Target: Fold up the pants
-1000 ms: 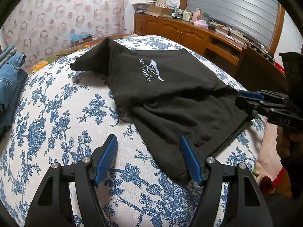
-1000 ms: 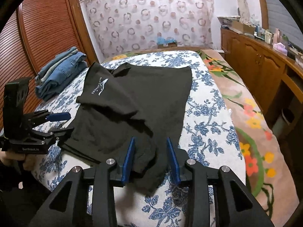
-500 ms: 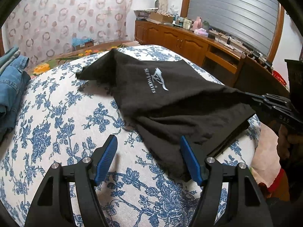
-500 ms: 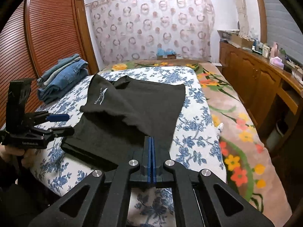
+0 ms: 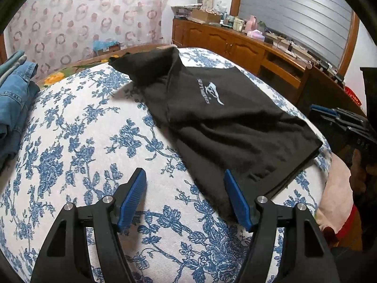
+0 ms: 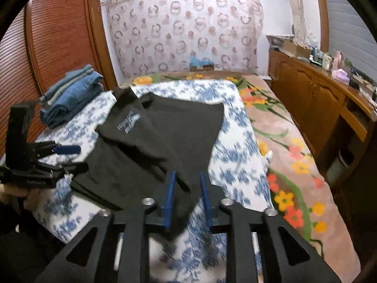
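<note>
Black pants [image 5: 223, 122] with a white logo lie partly folded on the blue-flowered bed; they also show in the right wrist view [image 6: 165, 141]. My left gripper [image 5: 186, 200] is open and empty, just above the bed by the pants' near left corner. My right gripper [image 6: 187, 195] is open, its blue pads either side of the pants' near right corner without gripping it. Each gripper shows in the other's view, the right one [image 5: 339, 122] and the left one [image 6: 47, 162].
A stack of folded blue jeans [image 6: 70, 94] lies at the far left of the bed [image 5: 70, 141]. A wooden sideboard [image 6: 313, 99] with clutter runs along the right wall. A floral blanket [image 6: 282, 153] covers the bed's right side.
My right gripper shut on the pants' corner and lifted it half a second ago; now it has opened and let the cloth drop. The pants lie flatter. The left gripper stayed open.
</note>
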`<state>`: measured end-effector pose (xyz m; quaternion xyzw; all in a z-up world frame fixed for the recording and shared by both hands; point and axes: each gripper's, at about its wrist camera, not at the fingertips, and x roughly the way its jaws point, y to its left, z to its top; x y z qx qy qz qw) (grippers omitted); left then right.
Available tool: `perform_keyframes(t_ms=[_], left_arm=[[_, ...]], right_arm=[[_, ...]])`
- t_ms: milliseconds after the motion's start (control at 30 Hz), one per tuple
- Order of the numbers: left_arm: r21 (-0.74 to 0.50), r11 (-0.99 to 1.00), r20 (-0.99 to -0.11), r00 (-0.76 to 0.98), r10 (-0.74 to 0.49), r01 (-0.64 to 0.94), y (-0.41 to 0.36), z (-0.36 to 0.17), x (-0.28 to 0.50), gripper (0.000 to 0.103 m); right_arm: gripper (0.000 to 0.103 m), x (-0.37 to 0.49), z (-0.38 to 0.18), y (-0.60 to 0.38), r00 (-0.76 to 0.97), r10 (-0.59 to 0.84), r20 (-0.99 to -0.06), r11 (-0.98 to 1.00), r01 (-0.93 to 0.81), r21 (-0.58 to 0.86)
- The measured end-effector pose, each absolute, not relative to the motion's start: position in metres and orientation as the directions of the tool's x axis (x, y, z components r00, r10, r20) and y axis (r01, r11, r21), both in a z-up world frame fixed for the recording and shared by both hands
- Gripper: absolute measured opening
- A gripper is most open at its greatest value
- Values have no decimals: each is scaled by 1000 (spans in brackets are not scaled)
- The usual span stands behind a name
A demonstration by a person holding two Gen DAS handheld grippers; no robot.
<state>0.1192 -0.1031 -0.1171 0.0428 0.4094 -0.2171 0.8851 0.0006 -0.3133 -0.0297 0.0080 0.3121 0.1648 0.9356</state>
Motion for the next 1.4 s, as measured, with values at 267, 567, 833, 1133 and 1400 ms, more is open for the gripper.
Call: perform_keyframes(t_ms=[267,567,833,1133,1400], left_arm=[[-96,926,-713,625,-319,364,-79,-99,123,70],[-86,953,-690,672,-268,291,-50,-91,129,70],[-96,958,-681,683,-262,272,-37,-91,128,70],[-101,956,-691,673,-266,274,-36,-97,129,70],[-96,954,-692,669,-270,285,-41,-98,129,70]], right_arm=[[33,26,-14,-265,716,416,-561,889,-449,85],[33,76,-20,-216,625,505,-595,808,-584,73],[33,103,-31,-186,575,497,-650,767,-642,18],[20,120,-47,-168,556,438,-706,754,-655,-49],[4,113,-23,-190,601,491,-630,781,-625,13]])
